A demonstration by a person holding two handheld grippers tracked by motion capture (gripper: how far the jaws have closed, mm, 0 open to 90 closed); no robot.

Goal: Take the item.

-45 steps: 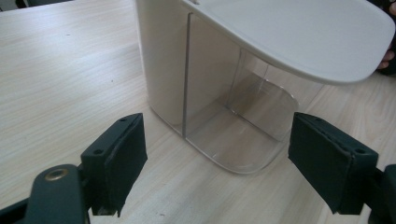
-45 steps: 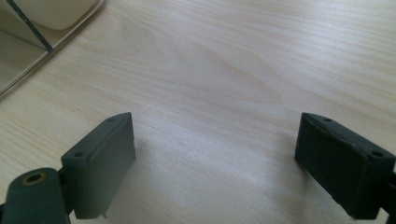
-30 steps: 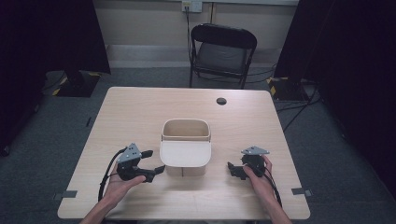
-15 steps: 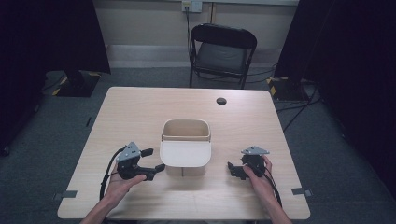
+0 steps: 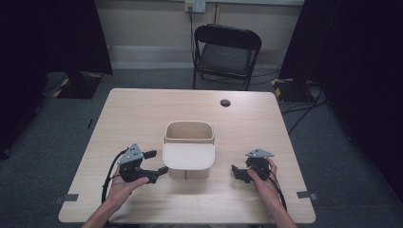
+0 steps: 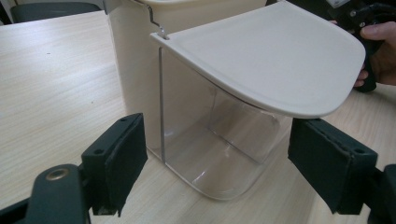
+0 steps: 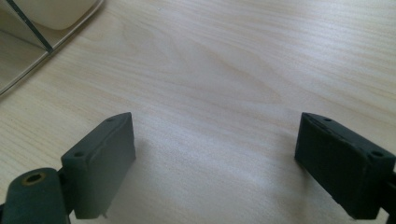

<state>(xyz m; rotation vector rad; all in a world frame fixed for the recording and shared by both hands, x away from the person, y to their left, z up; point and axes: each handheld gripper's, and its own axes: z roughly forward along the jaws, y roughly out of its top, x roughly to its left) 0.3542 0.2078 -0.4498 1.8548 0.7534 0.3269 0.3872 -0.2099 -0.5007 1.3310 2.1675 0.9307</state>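
Nothing has shifted: left gripper (image 5: 161, 163) and right gripper (image 5: 234, 172) stay wide open, empty, beside the bin (image 5: 188, 151).

Container (image 6: 196, 93) top cut off by frame edge – inside unseen.

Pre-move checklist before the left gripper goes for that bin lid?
1. Left gripper jaws open, nothing between them: ok.
2. Left gripper aimed at the bin, its clear front ahead: ok.
3. Lid hangs tilted out over the clear front, hinged at the top edge: ok.
4. Right gripper open, over bare table, apart from the bin: ok.
5. Bin contents: cannot tell.
6. Whether the bin will stay put when the lid is pushed: cannot tell.
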